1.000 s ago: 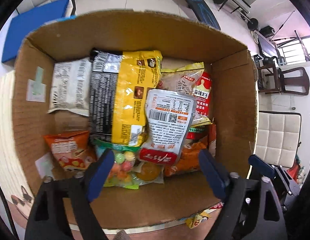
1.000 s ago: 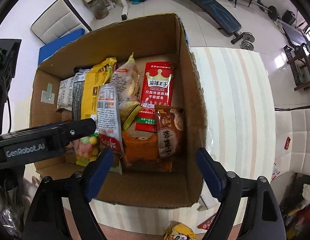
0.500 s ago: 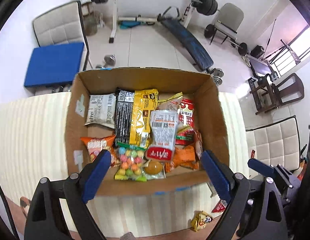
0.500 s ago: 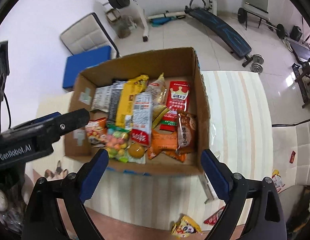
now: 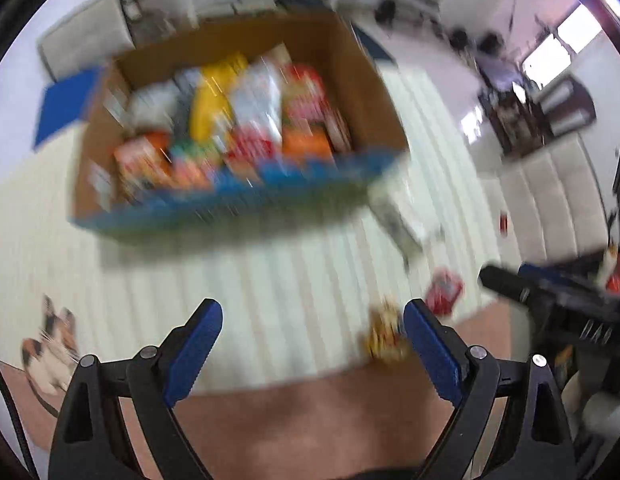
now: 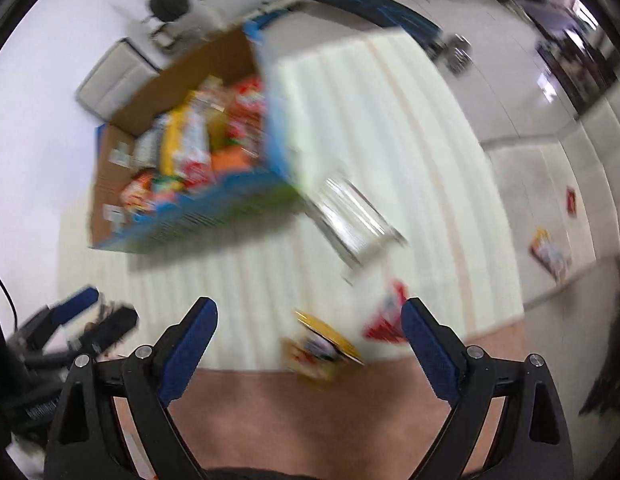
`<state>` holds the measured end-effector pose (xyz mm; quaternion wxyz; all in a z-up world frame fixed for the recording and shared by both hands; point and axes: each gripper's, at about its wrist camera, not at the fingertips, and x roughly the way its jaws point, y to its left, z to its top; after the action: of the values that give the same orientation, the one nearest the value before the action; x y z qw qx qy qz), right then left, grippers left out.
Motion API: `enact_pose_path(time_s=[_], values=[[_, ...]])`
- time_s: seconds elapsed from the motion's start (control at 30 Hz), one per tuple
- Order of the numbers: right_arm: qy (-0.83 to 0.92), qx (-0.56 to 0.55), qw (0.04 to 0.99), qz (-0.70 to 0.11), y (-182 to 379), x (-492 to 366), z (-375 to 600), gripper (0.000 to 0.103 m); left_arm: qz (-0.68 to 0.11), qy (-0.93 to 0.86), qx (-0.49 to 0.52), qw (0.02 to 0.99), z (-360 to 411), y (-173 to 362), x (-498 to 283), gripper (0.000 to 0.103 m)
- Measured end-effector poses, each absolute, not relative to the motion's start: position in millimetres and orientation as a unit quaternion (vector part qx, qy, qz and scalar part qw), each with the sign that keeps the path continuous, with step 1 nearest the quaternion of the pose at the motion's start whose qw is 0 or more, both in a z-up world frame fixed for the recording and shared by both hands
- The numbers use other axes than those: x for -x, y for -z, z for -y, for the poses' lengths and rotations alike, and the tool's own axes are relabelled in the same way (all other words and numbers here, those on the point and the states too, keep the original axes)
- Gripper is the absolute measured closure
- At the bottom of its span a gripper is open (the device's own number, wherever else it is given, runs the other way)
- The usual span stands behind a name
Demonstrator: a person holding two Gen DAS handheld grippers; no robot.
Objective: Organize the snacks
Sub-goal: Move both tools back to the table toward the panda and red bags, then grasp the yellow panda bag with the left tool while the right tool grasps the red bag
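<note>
Both grippers pulled back from box [image 5: 238, 120]; jaws spread, empty.

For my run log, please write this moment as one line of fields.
left gripper: open, holds nothing | right gripper: open, holds nothing | cardboard box: full of snacks | yellow packet, red packet: loose on mat | frames blurred

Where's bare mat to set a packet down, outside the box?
Free: striped mat between the box front wall and the table's front edge; also right of the box, beyond the silver packet. Crowded: box interior, and the near-right edge by the yellow packet and red packet.
</note>
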<state>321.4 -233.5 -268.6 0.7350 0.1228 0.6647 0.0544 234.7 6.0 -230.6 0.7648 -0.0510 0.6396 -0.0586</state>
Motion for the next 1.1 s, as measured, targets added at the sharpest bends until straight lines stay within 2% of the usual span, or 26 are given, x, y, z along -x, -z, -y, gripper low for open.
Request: enact_pose_path(time_s=[0.1,0.3,0.63,0.67,0.73,0.77,0.8,1.1], values=[[-0.026,-0.132,0.723,-0.677,298,-307,260,0.008,-0.677,0.083,0.037,0.73,24,274,-226,0.01],[0.012,-0.167,0.712,-0.682,329,-286,300,0.008,-0.712,0.119,0.017,0.692,72,324,-215,0.01],[0.033,-0.191,0.702,-0.685,346,-275,329,0.008,-0.735,0.135,-0.041,0.664,121,373,-225,0.01],[0.032,-0.192,0.702,-0.685,347,-277,329,0.008,-0.734,0.132,-0.045,0.664,123,375,-225,0.013],[0.027,-0.194,0.7,-0.687,349,-280,328,0.008,-0.735,0.13,-0.044,0.664,123,378,-226,0.036],[0.026,-0.195,0.699,-0.688,351,-282,326,0.008,-0.733,0.126,-0.045,0.667,122,377,-226,0.038],[0.022,-0.195,0.698,-0.689,353,-285,325,0.008,-0.731,0.124,-0.047,0.67,120,377,-226,0.048],[0.001,-0.194,0.681,-0.707,380,-303,299,0.011,-0.739,0.086,-0.009,0.668,80,374,-222,0.049]])
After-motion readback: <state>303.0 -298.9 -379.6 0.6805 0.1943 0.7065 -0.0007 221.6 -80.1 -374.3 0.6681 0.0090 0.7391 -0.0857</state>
